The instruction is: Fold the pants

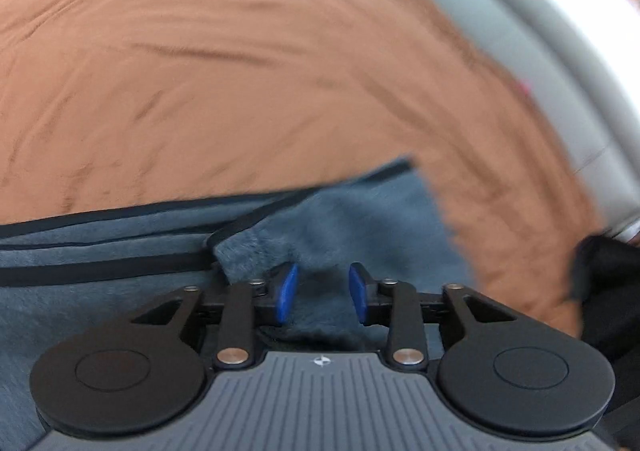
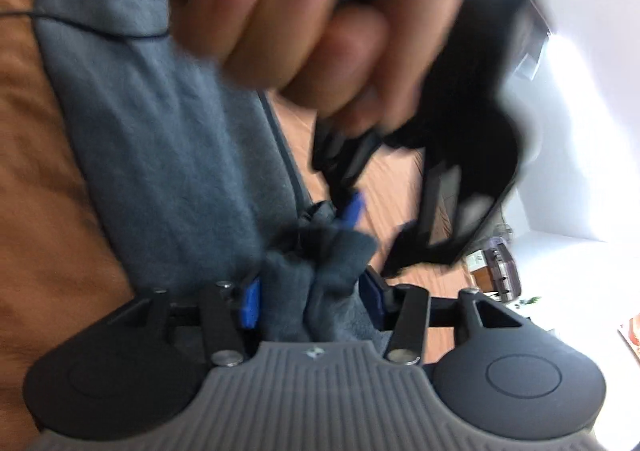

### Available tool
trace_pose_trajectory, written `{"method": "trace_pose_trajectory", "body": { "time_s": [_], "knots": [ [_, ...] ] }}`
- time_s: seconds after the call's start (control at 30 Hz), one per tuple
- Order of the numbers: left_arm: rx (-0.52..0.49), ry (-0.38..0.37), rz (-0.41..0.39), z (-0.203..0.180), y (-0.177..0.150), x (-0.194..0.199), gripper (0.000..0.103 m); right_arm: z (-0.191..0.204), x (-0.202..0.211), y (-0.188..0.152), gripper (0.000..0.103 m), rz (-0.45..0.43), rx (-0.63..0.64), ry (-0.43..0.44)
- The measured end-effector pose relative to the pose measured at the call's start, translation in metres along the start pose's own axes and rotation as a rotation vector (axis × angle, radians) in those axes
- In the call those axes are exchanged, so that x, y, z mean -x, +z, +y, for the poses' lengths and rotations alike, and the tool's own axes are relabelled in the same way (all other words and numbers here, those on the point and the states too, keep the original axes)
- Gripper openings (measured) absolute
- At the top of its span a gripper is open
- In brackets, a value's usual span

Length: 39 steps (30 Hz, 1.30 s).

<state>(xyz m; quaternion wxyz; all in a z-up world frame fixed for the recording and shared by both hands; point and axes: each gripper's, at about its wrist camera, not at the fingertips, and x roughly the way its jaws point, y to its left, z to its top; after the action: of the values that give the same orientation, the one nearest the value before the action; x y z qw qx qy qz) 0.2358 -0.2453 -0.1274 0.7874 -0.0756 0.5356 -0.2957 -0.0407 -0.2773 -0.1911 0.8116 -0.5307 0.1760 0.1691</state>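
Grey-blue fleece pants (image 1: 120, 247) with dark stripes lie on an orange-brown bedspread (image 1: 240, 51). In the left wrist view my left gripper (image 1: 323, 293) hangs just over the pants fabric with its blue pads (image 1: 288, 291) apart and nothing between them. In the right wrist view my right gripper (image 2: 310, 301) is shut on a bunched fold of the pants (image 2: 316, 275), lifted off the bed. The rest of the pants (image 2: 160, 131) stretches away to the upper left. The left gripper (image 2: 400, 179) and the hand (image 2: 312, 19) holding it show blurred just ahead.
The bedspread (image 2: 40, 171) covers the bed around the pants. A pale grey headboard or wall (image 1: 520, 31) runs along the right of the left wrist view. A bright room with small furniture (image 2: 500, 263) lies past the bed edge.
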Motion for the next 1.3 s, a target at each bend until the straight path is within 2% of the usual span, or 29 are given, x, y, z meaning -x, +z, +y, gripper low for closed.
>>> {"method": "trace_pose_trajectory", "body": {
  "time_s": [0.03, 0.07, 0.13, 0.2, 0.23, 0.27, 0.3, 0.33, 0.37, 0.43, 0.47, 0.53, 0.57, 0.67, 0.73, 0.8, 0.87, 0.9, 0.97, 1.0, 1.03, 1.17, 1.3],
  "knots": [
    [-0.002, 0.018, 0.017, 0.005, -0.002, -0.005, 0.011, -0.004, 0.004, 0.001, 0.037, 0.010, -0.034, 0.056],
    [0.011, 0.028, 0.017, 0.011, -0.003, -0.006, 0.007, -0.010, 0.009, 0.000, 0.025, 0.022, -0.098, 0.145],
    [0.081, -0.006, 0.014, 0.026, -0.002, -0.001, 0.007, -0.021, 0.020, -0.004, 0.024, 0.027, -0.211, 0.298],
    [0.101, 0.008, -0.002, 0.029, 0.003, 0.008, 0.008, -0.039, 0.029, -0.014, 0.023, 0.038, -0.328, 0.425],
    [0.095, 0.010, -0.016, 0.026, 0.003, 0.014, 0.015, -0.049, 0.033, -0.019, 0.023, 0.043, -0.408, 0.454],
    [0.090, -0.004, -0.032, 0.022, 0.001, 0.020, 0.021, -0.062, 0.036, -0.025, 0.023, 0.045, -0.500, 0.447],
    [0.084, -0.036, -0.052, 0.016, 0.000, 0.025, 0.037, -0.077, 0.034, -0.034, 0.023, 0.054, -0.596, 0.433],
    [0.072, -0.067, -0.071, 0.010, -0.003, 0.029, 0.048, -0.095, 0.029, -0.044, 0.023, 0.063, -0.710, 0.414],
    [0.053, -0.084, -0.084, 0.005, -0.004, 0.032, 0.050, -0.113, 0.026, -0.056, 0.024, 0.065, -0.850, 0.379],
    [0.013, -0.075, -0.051, -0.005, -0.009, 0.026, 0.050, -0.135, 0.019, -0.072, 0.025, 0.080, -1.010, 0.308],
    [-0.013, -0.045, -0.013, -0.008, -0.013, 0.019, 0.050, -0.141, 0.011, -0.074, 0.027, 0.100, -1.032, 0.252],
    [-0.061, 0.017, 0.050, -0.012, -0.025, 0.008, 0.049, -0.143, -0.007, -0.074, 0.024, 0.134, -1.014, 0.206],
    [-0.078, 0.034, 0.057, -0.012, -0.032, 0.008, 0.049, -0.141, -0.017, -0.074, 0.021, 0.150, -1.008, 0.218],
    [-0.084, 0.053, 0.050, -0.004, -0.046, 0.016, 0.051, -0.118, -0.030, -0.060, 0.021, 0.193, -0.966, 0.274],
    [-0.028, 0.009, 0.023, 0.011, -0.048, 0.026, 0.052, -0.110, -0.027, -0.062, 0.023, 0.204, -0.940, 0.315],
    [0.047, -0.020, -0.043, 0.026, -0.051, 0.041, 0.049, -0.099, -0.026, -0.068, 0.023, 0.226, -0.932, 0.343],
    [0.122, -0.031, -0.132, 0.042, -0.055, 0.072, 0.049, -0.099, -0.022, -0.069, 0.023, 0.218, -0.951, 0.331],
    [0.161, -0.057, -0.193, 0.052, -0.063, 0.093, 0.050, -0.105, -0.017, -0.067, 0.023, 0.198, -0.984, 0.331],
    [0.225, -0.079, -0.310, 0.072, -0.080, 0.137, 0.059, -0.113, -0.005, -0.061, 0.023, 0.136, -1.042, 0.326],
    [0.254, -0.071, -0.365, 0.085, -0.093, 0.162, 0.068, -0.112, 0.004, -0.055, 0.023, 0.106, -1.047, 0.324],
    [0.282, -0.053, -0.406, 0.095, -0.101, 0.180, 0.073, -0.112, 0.006, -0.044, 0.023, 0.082, -1.035, 0.328],
    [0.477, 0.028, -0.512, 0.168, -0.156, 0.256, 0.074, -0.091, -0.008, 0.013, 0.023, 0.009, -0.954, 0.399],
    [0.664, 0.092, -0.592, 0.247, -0.212, 0.305, 0.074, -0.068, -0.011, 0.068, 0.023, -0.040, -0.912, 0.469]
  ]
}}
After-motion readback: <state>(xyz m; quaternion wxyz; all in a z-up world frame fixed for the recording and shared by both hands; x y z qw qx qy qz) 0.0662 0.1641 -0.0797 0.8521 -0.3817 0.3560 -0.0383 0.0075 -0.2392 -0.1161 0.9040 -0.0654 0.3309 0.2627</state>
